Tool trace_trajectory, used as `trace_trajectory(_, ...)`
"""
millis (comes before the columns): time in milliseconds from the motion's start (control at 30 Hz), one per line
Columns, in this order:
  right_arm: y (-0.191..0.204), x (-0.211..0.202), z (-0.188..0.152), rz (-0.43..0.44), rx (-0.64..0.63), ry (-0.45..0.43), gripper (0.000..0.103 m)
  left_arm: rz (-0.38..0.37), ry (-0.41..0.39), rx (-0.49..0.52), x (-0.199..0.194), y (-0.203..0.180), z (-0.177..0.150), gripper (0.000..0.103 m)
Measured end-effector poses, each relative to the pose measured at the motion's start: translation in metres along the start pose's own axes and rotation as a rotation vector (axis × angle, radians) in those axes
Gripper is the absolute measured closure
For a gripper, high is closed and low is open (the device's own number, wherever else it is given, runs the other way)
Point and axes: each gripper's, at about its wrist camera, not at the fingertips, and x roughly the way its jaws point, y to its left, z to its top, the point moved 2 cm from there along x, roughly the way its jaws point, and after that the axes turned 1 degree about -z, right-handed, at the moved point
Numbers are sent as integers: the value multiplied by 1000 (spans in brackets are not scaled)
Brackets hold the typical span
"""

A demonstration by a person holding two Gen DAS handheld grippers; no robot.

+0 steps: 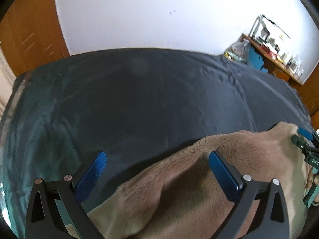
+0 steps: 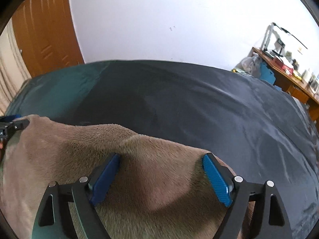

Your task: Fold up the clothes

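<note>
Two views, fleece garment (image 2: 83,151), curtain (image 2: 10,75) right-only

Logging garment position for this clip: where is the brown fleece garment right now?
The brown fleece garment lies on the near edge of the dark bed sheet, filling the lower part of both wrist views beneath the two open grippers.

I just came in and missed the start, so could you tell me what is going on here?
A person is folding a brown fleece garment on a bed covered by a dark sheet, with a gripper in each hand. The left gripper and the right gripper are both open, over the fleece and gripping nothing.
</note>
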Motion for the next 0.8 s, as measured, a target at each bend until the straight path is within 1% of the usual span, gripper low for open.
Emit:
trace_trajectory(67,-2,-21,0,9,8,-38,16,-13,-15,-5,-13,2,-1,0)
trace_trajectory(167,-3,-41,-7,-3,-5,-43,16,-43,-26,13,-26,-2,-7,0)
trace_trajectory(233,-3,-47,-18,0,-14,-11,16,-66,-20,35,-28,-9,-14,0)
trace_trajectory(300,-3,-45,-31,22,-7,30,16,-75,-1,51,-24,-14,-22,0)
trace_trajectory(367,-1,-42,-43,40,0,68,16,-70,21,40,-16,-11,-28,0)
trace_trajectory(467,-2,-35,-56,32,1,96,16,-43,46,-18,-2,4,-32,0)
trace_trajectory(500,-5,-32,-59,29,5,101,16,-24,40,-38,1,13,-31,0)
trace_trajectory(600,-2,-30,-63,13,-6,76,15,39,8,-71,5,35,-22,0)
trace_trajectory(700,2,-28,-63,-6,-16,65,12,49,-3,-96,8,46,-14,0)
trace_trajectory(800,5,-30,-65,-8,-17,45,10,14,3,-127,8,50,-10,0)
